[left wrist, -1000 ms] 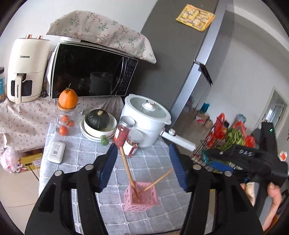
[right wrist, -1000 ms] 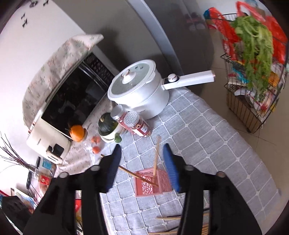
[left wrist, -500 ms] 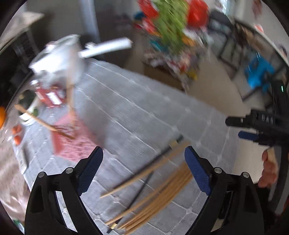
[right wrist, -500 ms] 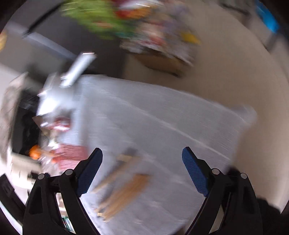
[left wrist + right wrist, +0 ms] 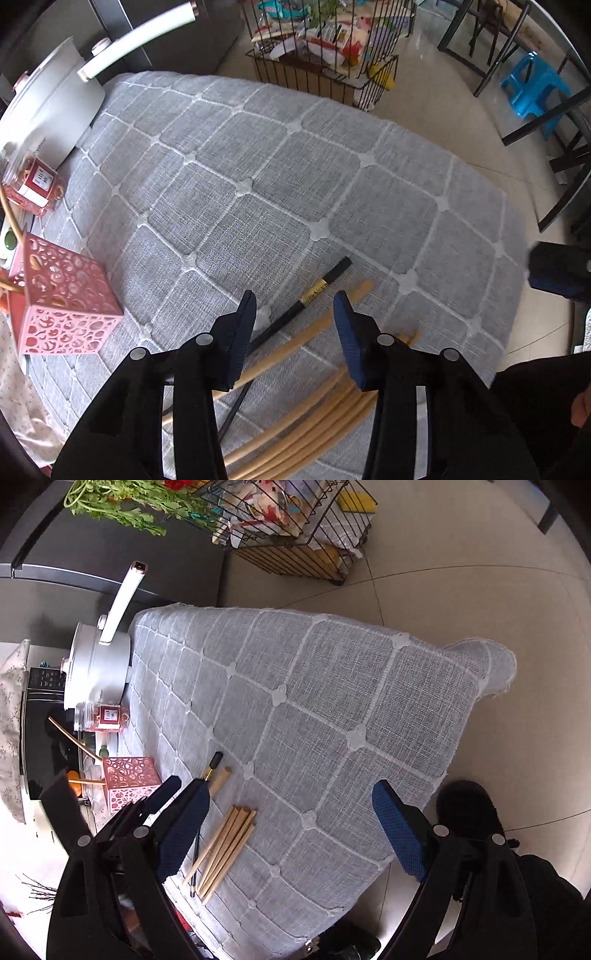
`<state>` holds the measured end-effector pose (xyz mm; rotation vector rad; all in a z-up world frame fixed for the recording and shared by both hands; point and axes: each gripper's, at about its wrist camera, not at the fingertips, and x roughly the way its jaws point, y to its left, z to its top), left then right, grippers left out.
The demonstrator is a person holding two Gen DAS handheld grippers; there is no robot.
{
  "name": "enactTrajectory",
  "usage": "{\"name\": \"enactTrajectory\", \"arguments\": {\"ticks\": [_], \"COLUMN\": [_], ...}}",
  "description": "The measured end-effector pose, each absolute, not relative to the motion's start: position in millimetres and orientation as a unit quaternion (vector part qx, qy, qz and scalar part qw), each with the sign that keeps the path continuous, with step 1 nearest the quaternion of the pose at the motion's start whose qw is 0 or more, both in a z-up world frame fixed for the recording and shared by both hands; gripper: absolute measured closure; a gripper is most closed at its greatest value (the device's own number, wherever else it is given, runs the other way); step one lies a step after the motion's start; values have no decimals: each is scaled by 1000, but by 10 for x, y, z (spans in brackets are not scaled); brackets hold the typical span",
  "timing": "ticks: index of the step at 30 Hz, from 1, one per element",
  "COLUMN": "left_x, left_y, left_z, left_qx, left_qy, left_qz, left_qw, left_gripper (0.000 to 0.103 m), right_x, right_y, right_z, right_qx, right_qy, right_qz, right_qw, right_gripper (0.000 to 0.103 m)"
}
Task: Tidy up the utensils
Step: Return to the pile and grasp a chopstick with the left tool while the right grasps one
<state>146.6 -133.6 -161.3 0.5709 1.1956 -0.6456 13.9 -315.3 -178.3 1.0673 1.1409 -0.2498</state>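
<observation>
Several wooden chopsticks [image 5: 306, 421] and one black chopstick [image 5: 295, 317] lie on the grey checked tablecloth [image 5: 280, 177]. My left gripper [image 5: 295, 314] is open just above them, its fingers on either side of one wooden chopstick. A pink perforated holder [image 5: 62, 299] with two wooden chopsticks in it stands at the left. In the right wrist view the chopsticks [image 5: 225, 845] and the holder [image 5: 129, 779] lie left of my right gripper [image 5: 288, 830], which is wide open and empty above the cloth. The left gripper's black body shows there at the lower left.
A white pot with a long handle [image 5: 51, 96] and a red-labelled jar [image 5: 33, 184] stand at the table's far left. A wire basket of groceries [image 5: 325, 48] sits on the floor beyond the table. A blue stool [image 5: 535, 88] and dark chair legs stand at right.
Both grippers swung from facing the microwave and holder down to the table's near end. The left gripper dropped close over the chopstick pile and its fingers narrowed. The right one opened wide.
</observation>
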Motion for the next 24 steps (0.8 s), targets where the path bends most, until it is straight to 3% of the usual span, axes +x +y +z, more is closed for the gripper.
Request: {"name": "enactTrajectory", "arguments": {"ticks": [5, 8, 11, 18, 24], "left_x": [1581, 1648, 1626, 1457, 1163], "left_y": [-1317, -1274, -1209, -772, -281], "left_z": [-1794, -1785, -1685, -889, -368], "left_qx": [245, 220, 212, 167, 136], "left_qy": [558, 554, 536, 460, 407], "left_qz": [-293, -299, -293, -289, -273], "left_qw": [737, 745, 762, 823, 861], "left_gripper": [68, 84, 92, 94, 97], "right_x": [122, 162, 252, 685, 958], "right_y": [-3177, -3126, -3022, -2610, -2292], "right_z": [-1816, -1819, -1810, -1849, -1981], "right_qx": [486, 481, 473, 440, 414], "right_qy": [515, 519, 525, 548, 585], "right_qz": [-111, -105, -94, -74, -84], "right_qw": [698, 698, 701, 707, 693], "right_gripper": [16, 16, 16, 16, 25]}}
